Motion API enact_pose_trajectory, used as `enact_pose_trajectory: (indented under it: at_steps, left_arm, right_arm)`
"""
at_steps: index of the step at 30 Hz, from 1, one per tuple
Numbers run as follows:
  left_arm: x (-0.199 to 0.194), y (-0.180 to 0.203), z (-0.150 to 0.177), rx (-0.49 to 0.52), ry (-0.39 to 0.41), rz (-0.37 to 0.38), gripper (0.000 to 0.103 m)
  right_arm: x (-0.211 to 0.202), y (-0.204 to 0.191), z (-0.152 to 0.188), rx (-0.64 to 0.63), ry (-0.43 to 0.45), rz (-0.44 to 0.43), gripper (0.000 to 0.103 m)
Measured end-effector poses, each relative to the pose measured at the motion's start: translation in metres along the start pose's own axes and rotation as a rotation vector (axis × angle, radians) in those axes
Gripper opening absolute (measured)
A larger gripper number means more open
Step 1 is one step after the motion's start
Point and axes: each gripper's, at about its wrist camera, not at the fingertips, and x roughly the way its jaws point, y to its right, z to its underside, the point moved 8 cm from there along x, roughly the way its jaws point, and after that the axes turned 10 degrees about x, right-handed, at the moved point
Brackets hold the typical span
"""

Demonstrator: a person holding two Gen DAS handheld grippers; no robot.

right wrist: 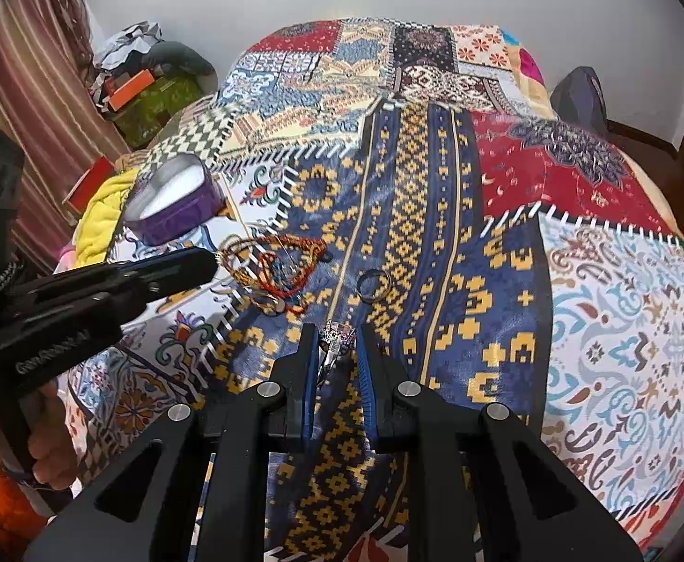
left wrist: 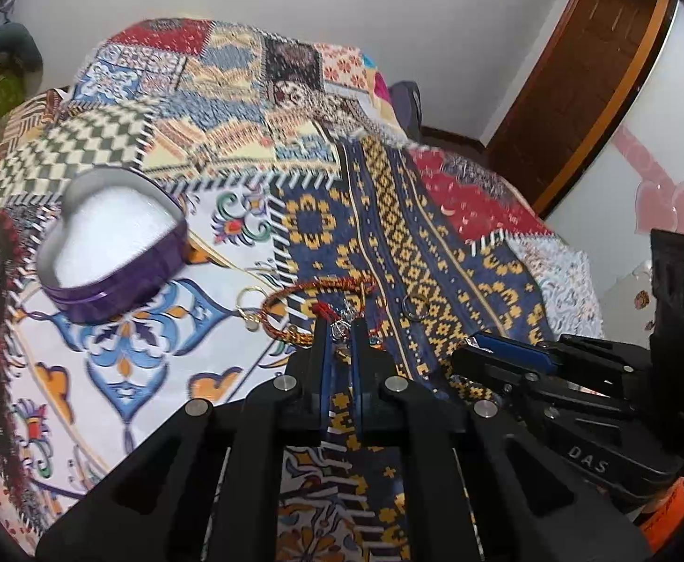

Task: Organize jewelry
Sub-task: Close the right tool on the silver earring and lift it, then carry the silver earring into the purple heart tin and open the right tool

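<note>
A purple heart-shaped box [left wrist: 112, 253] [right wrist: 178, 201] with a white lining stands open on the patchwork bedspread [left wrist: 342, 215]. Beside it lie a braided red-and-yellow bracelet [left wrist: 313, 288] [right wrist: 295, 246], a gold hoop [left wrist: 248, 299] and a dark ring [left wrist: 414, 306] [right wrist: 374, 283]. My left gripper [left wrist: 340, 328] is shut on a small silvery charm [left wrist: 339, 330] at the bracelet's near edge; a red thread [left wrist: 323, 310] sits at its tip. My right gripper [right wrist: 337, 339] is shut on a sparkling clear-stone silver piece [right wrist: 339, 333] just above the blue and yellow cloth.
The right gripper's body [left wrist: 529, 360] lies close on the right in the left wrist view. In the right wrist view the left gripper [right wrist: 168, 271] reaches in from the left, a hand [right wrist: 54, 440] under it. A yellow cloth [right wrist: 103, 215] and clutter [right wrist: 154, 89] lie past the bed's left edge.
</note>
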Motion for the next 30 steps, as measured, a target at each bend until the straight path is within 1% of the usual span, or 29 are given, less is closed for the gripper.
enact_pose_trajectory:
  at_steps: [6,15,21,30]
  left_arm:
    - [-0.032,-0.013,-0.009,-0.02,0.07,-0.031,0.006]
    - [-0.078,-0.038,-0.019,-0.049,0.167,-0.101,0.006]
    - [-0.101,-0.06,-0.02,-0.071,0.213,-0.152,0.006]
    - [-0.129,-0.096,-0.033,-0.081,0.283,-0.236,0.006]
  right_arm:
    - [-0.012,-0.016,-0.013,-0.018,0.043,-0.013,0.014]
    - [-0.024,-0.057,-0.038,-0.079,0.111,-0.047,0.015]
    - [-0.024,-0.091,-0.05,-0.122,0.137,-0.091,0.015]
    - [-0.018,-0.132,-0.069,-0.181,0.166,-0.148,0.015]
